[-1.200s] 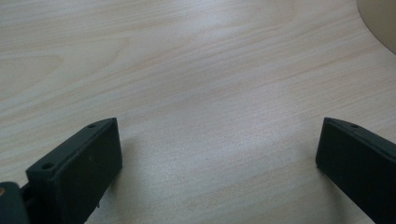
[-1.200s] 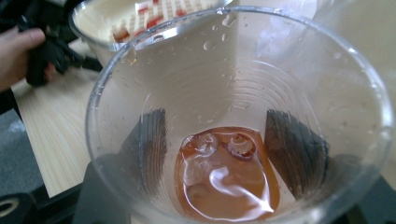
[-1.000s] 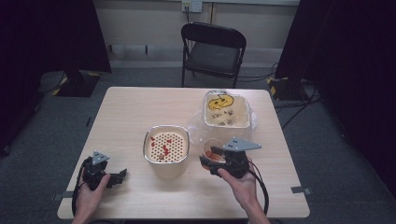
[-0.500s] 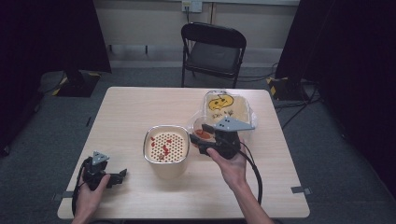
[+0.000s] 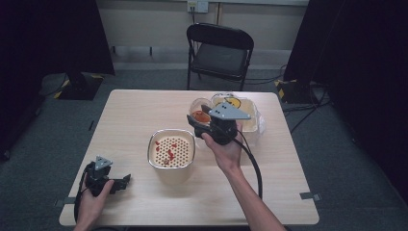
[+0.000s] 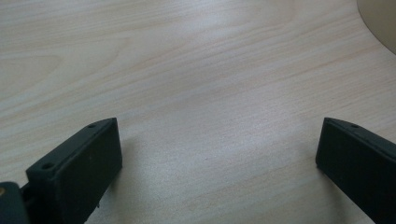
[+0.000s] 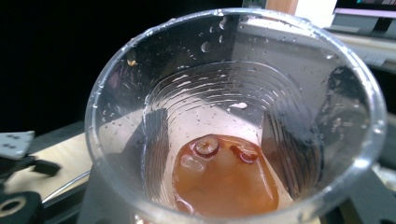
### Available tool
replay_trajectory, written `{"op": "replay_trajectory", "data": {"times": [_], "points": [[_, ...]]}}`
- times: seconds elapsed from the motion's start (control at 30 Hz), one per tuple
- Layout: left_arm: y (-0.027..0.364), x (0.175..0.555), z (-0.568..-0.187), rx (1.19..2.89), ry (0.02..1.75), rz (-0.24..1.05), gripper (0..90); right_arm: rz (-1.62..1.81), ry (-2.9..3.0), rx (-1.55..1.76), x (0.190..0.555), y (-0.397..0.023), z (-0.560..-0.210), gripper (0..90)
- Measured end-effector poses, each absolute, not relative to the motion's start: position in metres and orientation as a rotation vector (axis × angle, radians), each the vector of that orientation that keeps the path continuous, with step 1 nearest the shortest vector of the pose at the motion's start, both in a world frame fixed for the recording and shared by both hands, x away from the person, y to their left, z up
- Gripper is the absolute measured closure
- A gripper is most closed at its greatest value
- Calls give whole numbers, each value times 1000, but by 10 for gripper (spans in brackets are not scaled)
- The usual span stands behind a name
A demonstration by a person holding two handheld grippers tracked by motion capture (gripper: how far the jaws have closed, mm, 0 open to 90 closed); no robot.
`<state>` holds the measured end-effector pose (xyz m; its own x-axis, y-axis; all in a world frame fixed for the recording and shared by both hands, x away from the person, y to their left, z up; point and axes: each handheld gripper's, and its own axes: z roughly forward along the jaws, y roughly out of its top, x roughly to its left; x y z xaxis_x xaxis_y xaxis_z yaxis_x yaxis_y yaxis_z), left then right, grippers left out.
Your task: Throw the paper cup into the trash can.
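The right gripper (image 5: 199, 117) is clamped on a clear cup (image 5: 198, 111), held up over the table (image 5: 130, 115) between the strainer bowl (image 5: 171, 148) and the tub (image 5: 245, 120) at the far right. The cup leans off upright, its mouth tipped toward the person; its long axis runs slanted rather than straight up. In the right gripper view the camera looks straight down that axis into the mouth of the cup (image 7: 233, 121), where orange-red liquid (image 7: 224, 179) pools at the bottom with a few small red bits (image 7: 206, 145), too small to name. The jaws show as dark shapes through the wet, droplet-covered wall; the cup's outside base is hidden. The left gripper (image 5: 120, 182) rests low at the table's near left corner, jaws spread wide with bare wood between them. The tub is partly hidden behind the right gripper, and the red pieces in the bowl are too small to make out
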<state>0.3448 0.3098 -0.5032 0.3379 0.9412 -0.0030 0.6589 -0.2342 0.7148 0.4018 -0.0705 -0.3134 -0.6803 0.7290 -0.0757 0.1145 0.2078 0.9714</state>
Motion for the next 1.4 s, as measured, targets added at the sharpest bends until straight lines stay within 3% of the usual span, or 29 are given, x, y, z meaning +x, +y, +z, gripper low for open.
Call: {"op": "replay_trajectory", "data": {"times": [0.57,1.03,1.4], "points": [[310,345,-503,1983,1398,584,0,966,1972,528,421,-41,-321,439],[310,345,-503,1983,1397,586,0,712,1911,312,411,-14,-318,446],[310,345,-503,1983,1397,586,0,492,1931,161,412,4,-339,448]]}}
